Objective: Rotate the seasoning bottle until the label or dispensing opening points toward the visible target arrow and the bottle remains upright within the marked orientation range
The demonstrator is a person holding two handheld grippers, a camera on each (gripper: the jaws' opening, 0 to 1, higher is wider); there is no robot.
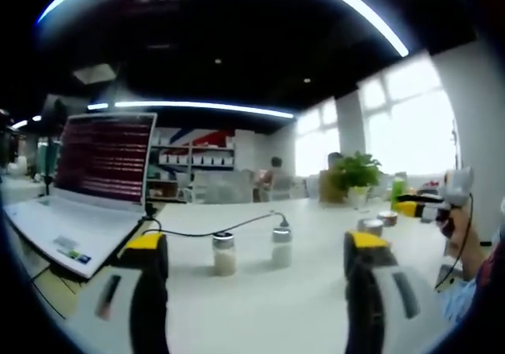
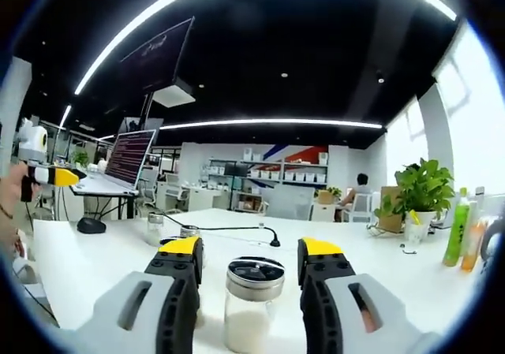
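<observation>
Right gripper (image 2: 249, 269) jaws spread wide, straddling the clear glass seasoning bottle with the dark shaker lid (image 2: 251, 301), apparently not touching. Left gripper (image 1: 256, 247) open, behind the bottle. Risk: an off-centre close tips it; no arrow discernible.

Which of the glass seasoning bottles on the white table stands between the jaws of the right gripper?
The clear glass bottle with white powder and a dark lid, between the right gripper jaws; two other small jars stand farther back.

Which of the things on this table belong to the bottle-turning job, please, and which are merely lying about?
For the job:
- seasoning bottle between the right gripper jaws
- left gripper, open

Lying about:
- laptop
- potted plant
- green drink bottle
- mouse
- two more jars
</observation>
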